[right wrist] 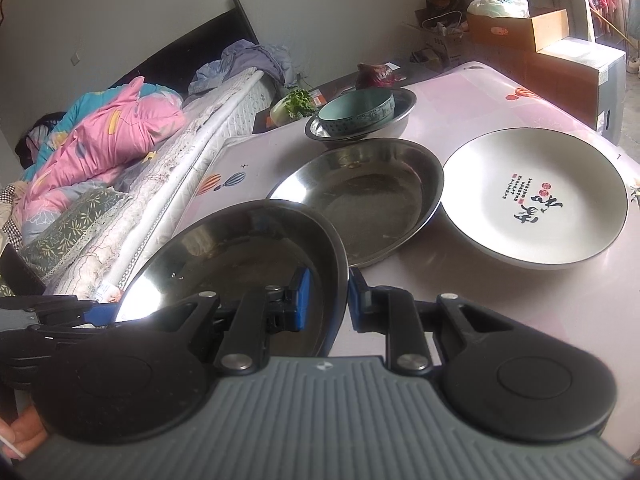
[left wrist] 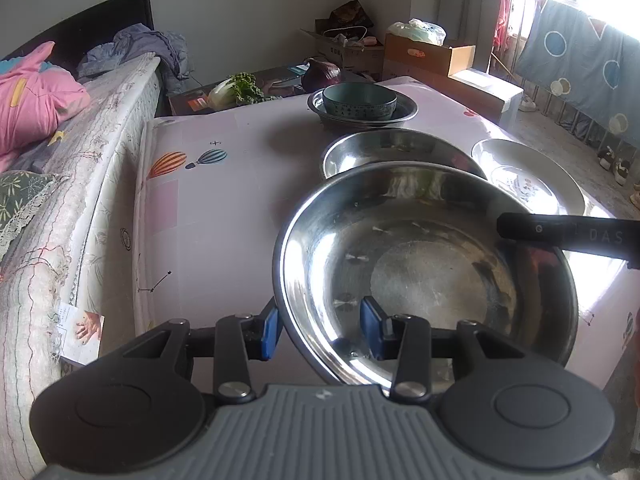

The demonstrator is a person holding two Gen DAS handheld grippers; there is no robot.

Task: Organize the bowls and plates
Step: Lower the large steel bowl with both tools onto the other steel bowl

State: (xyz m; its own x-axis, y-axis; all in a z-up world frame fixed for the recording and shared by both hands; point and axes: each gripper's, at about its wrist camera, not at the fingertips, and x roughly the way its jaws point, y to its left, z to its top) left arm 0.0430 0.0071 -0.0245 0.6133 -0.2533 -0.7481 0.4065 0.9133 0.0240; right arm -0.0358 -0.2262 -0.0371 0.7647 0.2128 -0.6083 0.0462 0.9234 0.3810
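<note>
— While the table (right wrist: 500,304) takes up most of both views, what worries you on it?

— Crowding; the white plate (right wrist: 536,196) sits at the right with its rim touching the steel plate (right wrist: 360,196) beside it, and behind those a steel bowl (right wrist: 402,114) holds a green bowl (right wrist: 356,114); the steel plate being carried (left wrist: 420,272) is in the air at the near edge, tilted, with very little free cloth to come down on.

— Who has it?

— Both; the left gripper (left wrist: 320,326) straddles the near rim with its jaws fairly narrow, one blue pad outside and one inside, and I judge it clamped, though the pads look only loosely set against the thin wall; the right gripper (right wrist: 326,300) pinches the opposite rim with its jaws almost closed.

— So what goes wrong?

— Three things, I'd guess; if the two hands drift apart or twist against each other, the smooth rim could slide out of one pinch and the plate would swing down — likely onto the steel plate just beyond it; if it is lowered as a stack and comes in tilted, its edge may knock that plate into the white one; and polished steel on rubber pads gives little warning before it slips.
</note>
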